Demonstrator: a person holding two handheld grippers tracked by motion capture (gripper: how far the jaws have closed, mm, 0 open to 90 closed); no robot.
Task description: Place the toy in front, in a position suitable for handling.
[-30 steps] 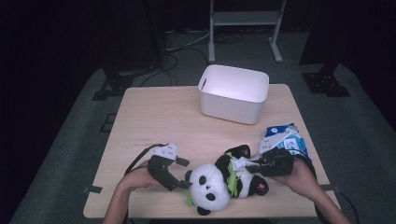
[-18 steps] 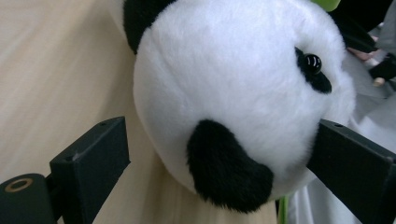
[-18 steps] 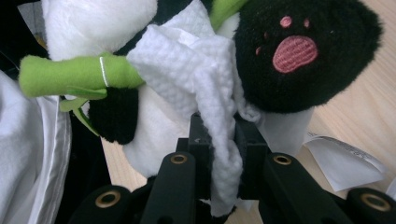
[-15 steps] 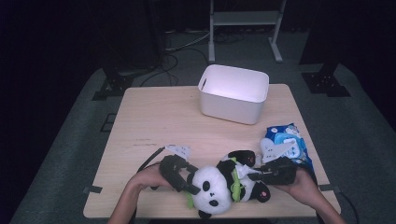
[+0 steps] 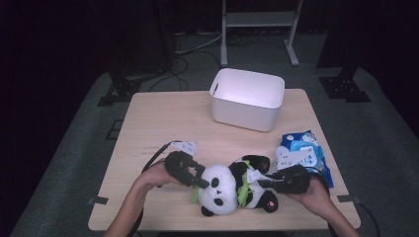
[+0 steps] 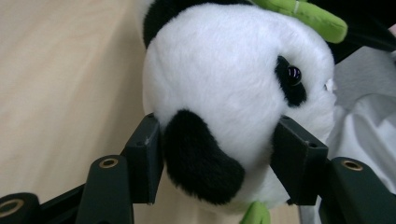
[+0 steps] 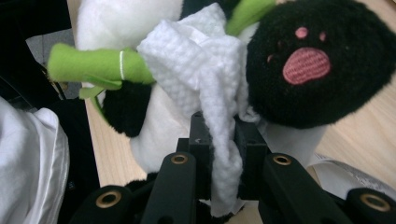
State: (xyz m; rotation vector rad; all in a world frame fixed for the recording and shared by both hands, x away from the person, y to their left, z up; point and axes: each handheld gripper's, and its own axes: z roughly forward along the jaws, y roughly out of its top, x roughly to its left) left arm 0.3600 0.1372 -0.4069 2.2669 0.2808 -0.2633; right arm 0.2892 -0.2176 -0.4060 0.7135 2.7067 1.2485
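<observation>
A plush panda (image 5: 220, 190) with a green bamboo piece (image 7: 93, 63) lies on its back near the table's front edge. My left gripper (image 5: 200, 181) comes in from the left. Its jaws have just been closing, and the pads now press both sides of the panda's head (image 6: 224, 84). My right gripper (image 5: 264, 181) sits at the panda's right side, shut on a white wipe (image 7: 205, 70) that drapes over the toy's belly beside its black foot (image 7: 317, 65). In the left gripper view, the left gripper (image 6: 217, 158) holds the head low down.
A white bin (image 5: 247, 98) stands at the back of the wooden table (image 5: 163, 123). A blue pack of wipes (image 5: 301, 155) lies at the right edge, just behind my right hand. Dark floor with cables and stands surrounds the table.
My left gripper has moved right onto the panda's head and narrowed its jaws around it. The right gripper has stayed at the panda's body with the wipe.
</observation>
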